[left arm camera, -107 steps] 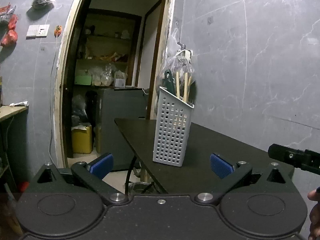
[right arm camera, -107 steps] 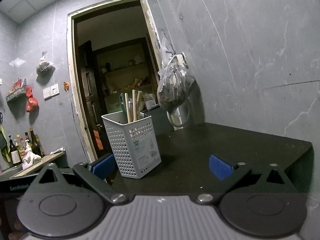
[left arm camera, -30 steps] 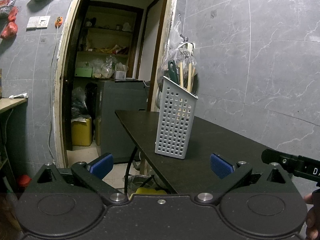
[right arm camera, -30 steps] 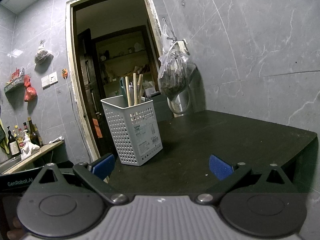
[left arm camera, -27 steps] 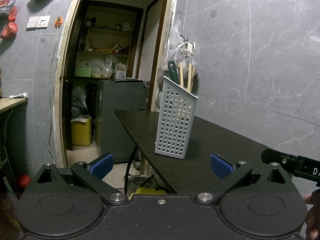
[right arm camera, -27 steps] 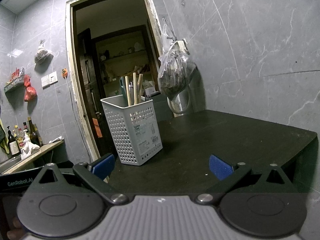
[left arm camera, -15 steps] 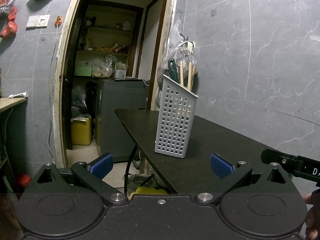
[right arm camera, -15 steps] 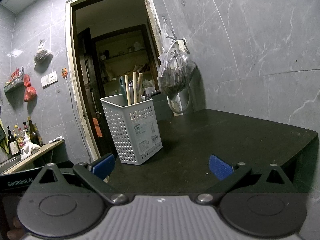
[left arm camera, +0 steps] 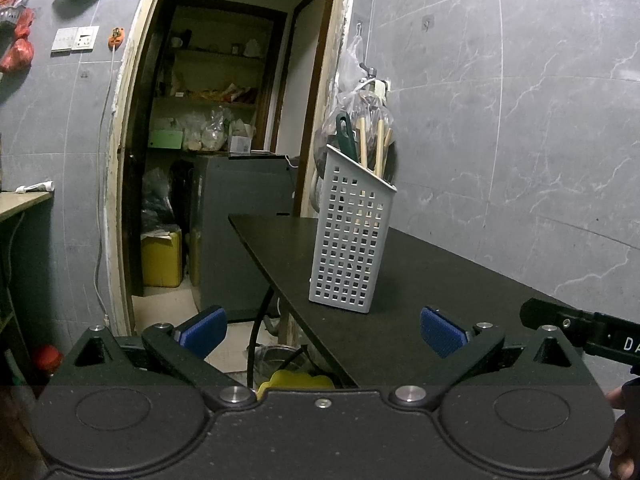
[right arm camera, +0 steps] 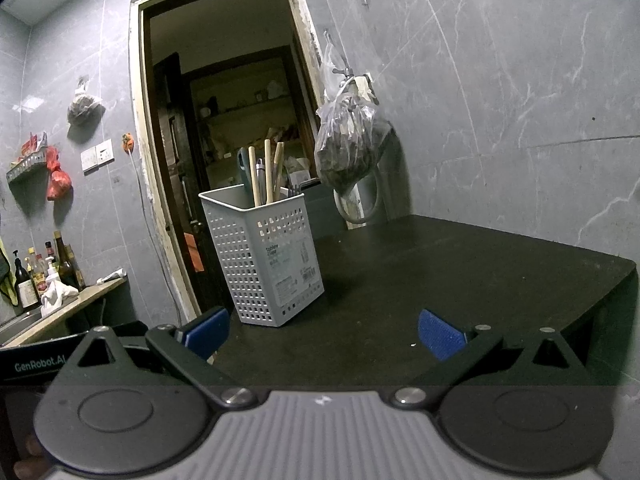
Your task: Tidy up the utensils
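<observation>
Utensils (right arm camera: 265, 172) stand upright in the perforated holder (right arm camera: 266, 258) near the counter's (right arm camera: 440, 280) left edge. Left gripper (left arm camera: 322, 330) wide, empty; right gripper (right arm camera: 324, 332) wide, empty, both short of the holder. Over the last second nothing shifted; sorting looks finished.

Perforated grey plastic basket (left arm camera: 352, 240), wooden handles (left arm camera: 379, 148), matt black table (left arm camera: 432, 280)

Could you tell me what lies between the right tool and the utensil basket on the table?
Nothing: in the right wrist view only bare black table lies between the open right tool and the white utensil basket.
</observation>
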Demonstrator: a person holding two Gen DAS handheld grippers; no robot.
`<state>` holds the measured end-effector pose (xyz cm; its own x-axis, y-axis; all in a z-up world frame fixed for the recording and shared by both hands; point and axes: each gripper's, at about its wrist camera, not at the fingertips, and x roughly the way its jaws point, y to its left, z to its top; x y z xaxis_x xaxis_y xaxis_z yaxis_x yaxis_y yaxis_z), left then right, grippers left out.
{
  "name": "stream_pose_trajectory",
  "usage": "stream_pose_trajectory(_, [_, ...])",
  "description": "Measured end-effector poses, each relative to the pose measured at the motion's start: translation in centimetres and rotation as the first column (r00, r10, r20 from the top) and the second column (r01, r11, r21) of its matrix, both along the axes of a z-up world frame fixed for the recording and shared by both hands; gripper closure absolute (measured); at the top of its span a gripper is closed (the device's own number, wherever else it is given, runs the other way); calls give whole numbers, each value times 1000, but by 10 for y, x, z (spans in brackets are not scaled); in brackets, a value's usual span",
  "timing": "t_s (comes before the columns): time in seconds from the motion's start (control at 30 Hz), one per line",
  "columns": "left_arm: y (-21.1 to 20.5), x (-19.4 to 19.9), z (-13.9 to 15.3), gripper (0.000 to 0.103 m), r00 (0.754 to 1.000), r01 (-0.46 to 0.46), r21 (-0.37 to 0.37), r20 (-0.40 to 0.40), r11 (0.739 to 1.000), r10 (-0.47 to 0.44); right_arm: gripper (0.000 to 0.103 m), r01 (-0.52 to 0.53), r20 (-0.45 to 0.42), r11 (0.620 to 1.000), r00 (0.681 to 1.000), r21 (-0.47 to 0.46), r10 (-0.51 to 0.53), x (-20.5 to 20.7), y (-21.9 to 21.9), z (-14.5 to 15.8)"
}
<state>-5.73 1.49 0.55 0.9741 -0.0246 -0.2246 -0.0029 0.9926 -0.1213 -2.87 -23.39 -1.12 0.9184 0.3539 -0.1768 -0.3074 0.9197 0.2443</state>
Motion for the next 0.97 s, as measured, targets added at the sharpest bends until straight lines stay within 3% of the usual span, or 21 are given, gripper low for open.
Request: stream_pose_trajectory(0.97, [-1, 7, 2, 1, 1000, 11, 4, -18, 1000, -11, 0, -1, -21, 1000, 1000, -4, 1, 5, -1, -4])
